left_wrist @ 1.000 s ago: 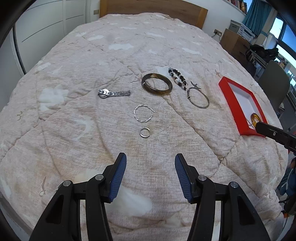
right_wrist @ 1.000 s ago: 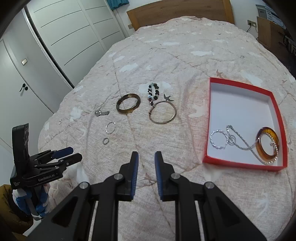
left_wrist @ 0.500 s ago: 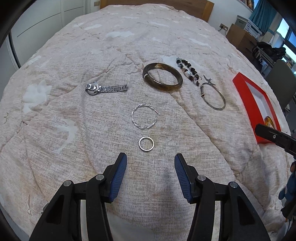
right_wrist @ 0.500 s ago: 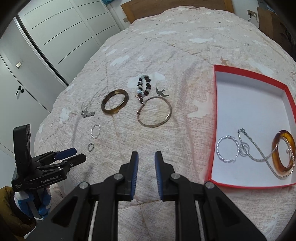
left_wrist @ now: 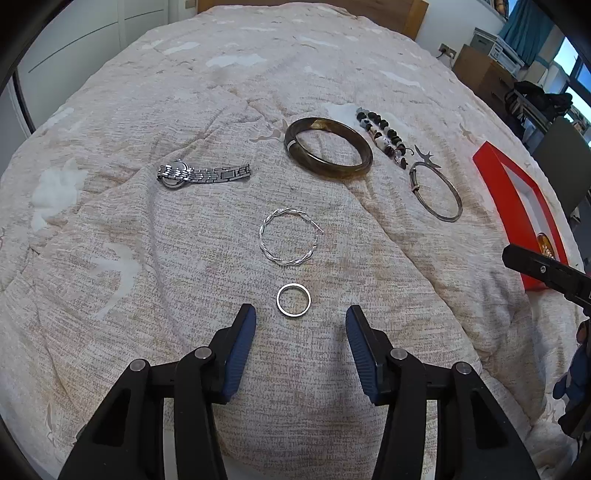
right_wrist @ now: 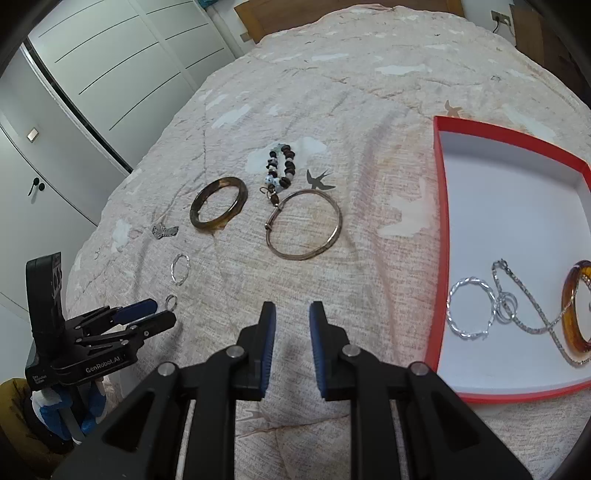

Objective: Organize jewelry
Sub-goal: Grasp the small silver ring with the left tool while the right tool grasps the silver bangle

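Note:
A small silver ring (left_wrist: 293, 300) lies on the quilt just ahead of my left gripper (left_wrist: 300, 322), whose jaws are closing with nothing between the blue pads. Beyond it lie a twisted silver hoop (left_wrist: 263, 236), a steel watch (left_wrist: 203, 174), a dark bangle (left_wrist: 332, 170), a beaded bracelet (left_wrist: 384, 138) and a thin metal bangle (left_wrist: 439, 216). My right gripper (right_wrist: 292, 314) hovers over bare quilt left of the red box (right_wrist: 441, 221), its jaws a narrow gap apart and empty. Inside the box are a twisted hoop (right_wrist: 452, 317), a chain (right_wrist: 532, 299) and an amber bangle (right_wrist: 567, 317).
The bed's wooden headboard (left_wrist: 413, 14) is at the far end. White wardrobe doors (right_wrist: 92, 92) stand to the left of the bed, with a chair and furniture (left_wrist: 554, 155) on its right. A blue-gloved hand (right_wrist: 66, 410) holds the left gripper (right_wrist: 147, 312).
Both grippers have come forward and down toward the quilt. The small ring now sits just in front of the left fingertips, and the red box looms larger beside the right gripper.

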`<state>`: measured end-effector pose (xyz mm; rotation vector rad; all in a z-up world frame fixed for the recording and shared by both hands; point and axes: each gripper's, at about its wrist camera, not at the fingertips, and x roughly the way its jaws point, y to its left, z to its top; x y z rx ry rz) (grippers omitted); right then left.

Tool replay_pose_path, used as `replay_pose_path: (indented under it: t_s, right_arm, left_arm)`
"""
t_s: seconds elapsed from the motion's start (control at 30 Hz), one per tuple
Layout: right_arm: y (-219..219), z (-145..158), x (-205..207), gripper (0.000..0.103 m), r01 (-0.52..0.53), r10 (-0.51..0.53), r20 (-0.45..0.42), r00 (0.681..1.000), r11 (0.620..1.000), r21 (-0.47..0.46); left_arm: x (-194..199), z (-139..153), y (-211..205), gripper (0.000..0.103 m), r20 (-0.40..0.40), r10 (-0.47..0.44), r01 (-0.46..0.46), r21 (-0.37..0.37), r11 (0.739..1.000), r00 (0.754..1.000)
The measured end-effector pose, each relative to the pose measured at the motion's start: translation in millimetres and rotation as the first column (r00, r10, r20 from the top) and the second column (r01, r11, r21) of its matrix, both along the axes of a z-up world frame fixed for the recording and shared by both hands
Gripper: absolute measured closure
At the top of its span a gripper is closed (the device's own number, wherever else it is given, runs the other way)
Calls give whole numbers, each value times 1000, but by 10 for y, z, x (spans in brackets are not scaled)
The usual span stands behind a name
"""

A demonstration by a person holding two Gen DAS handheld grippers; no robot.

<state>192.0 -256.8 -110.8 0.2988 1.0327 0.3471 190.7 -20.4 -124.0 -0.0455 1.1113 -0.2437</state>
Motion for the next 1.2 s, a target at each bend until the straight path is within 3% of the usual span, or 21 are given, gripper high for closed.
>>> replay_pose_path:
  t_s: [0.17, 0.47, 0.67, 1.03, 1.2]
  right_arm:
    - [-7, -24, 50, 73, 11, -11, -2, 1000, 1000, -1]
    - [2, -76, 178, 73, 28, -28, -13, 1000, 1000, 6]
    - [35, -138, 324, 73, 35, -35, -34, 999, 999, 1]
    - [31, -287, 543, 73, 98, -91, -83, 992, 992, 84]
    - [60, -336, 629, 73, 131, -124, -108, 986, 990, 60]
  left_arm:
    - [31, -32, 15, 55, -6, 0, 0, -3, 1000, 1000]
    - [75, -94, 4, 69, -11, -14, 14, -4, 1000, 1000]
    - [104, -113, 27, 73, -12, -16, 16, -10, 1000, 1000]
    - [153, -167, 36, 83, -19, -17, 16, -20, 1000, 1000]
    - [159, -181, 57, 83, -18, -17, 16, -27, 999, 1000]
